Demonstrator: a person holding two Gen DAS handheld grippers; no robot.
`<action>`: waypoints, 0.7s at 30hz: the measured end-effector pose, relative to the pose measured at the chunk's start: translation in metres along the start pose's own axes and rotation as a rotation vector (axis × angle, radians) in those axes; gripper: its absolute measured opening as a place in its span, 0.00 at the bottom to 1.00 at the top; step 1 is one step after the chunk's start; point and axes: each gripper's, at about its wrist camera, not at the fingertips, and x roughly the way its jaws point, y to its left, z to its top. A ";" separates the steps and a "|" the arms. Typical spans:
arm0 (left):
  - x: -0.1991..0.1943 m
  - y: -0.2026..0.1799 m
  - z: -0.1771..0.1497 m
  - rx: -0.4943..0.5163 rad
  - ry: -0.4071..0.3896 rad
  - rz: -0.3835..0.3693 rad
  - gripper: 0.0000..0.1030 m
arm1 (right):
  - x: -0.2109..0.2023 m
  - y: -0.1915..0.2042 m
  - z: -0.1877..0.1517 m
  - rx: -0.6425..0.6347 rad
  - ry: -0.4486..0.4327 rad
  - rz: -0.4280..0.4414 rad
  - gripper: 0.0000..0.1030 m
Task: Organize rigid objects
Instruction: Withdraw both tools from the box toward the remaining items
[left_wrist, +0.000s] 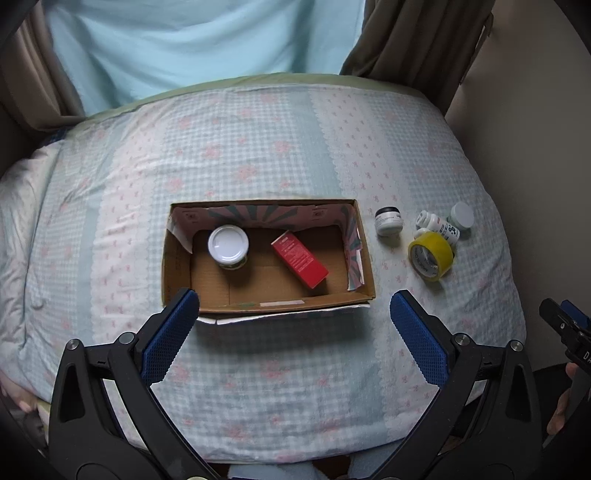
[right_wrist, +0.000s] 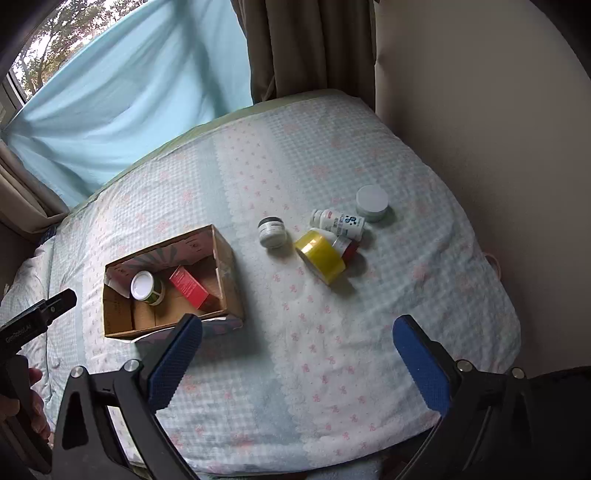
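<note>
An open cardboard box lies on the bed. Inside it stand a white-lidded jar and a red carton. To its right lie a small black-lidded jar, a yellow tape roll, a white pill bottle, a white-lidded tub and a red-and-white bottle behind the tape. My left gripper is open and empty over the box's near edge. My right gripper is open and empty, short of the loose items.
The bed has a checked floral cover. A blue sheet and brown curtains hang behind it. A beige wall runs along the right side. The other gripper shows at each view's edge.
</note>
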 end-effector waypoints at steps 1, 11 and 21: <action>0.001 -0.010 0.000 -0.009 0.002 0.005 1.00 | 0.003 -0.011 0.008 -0.008 -0.003 -0.001 1.00; 0.053 -0.126 0.000 -0.104 0.123 -0.011 1.00 | 0.068 -0.094 0.097 -0.260 0.023 0.120 1.00; 0.142 -0.213 0.015 -0.121 0.260 -0.048 1.00 | 0.162 -0.111 0.151 -0.634 0.134 0.252 0.99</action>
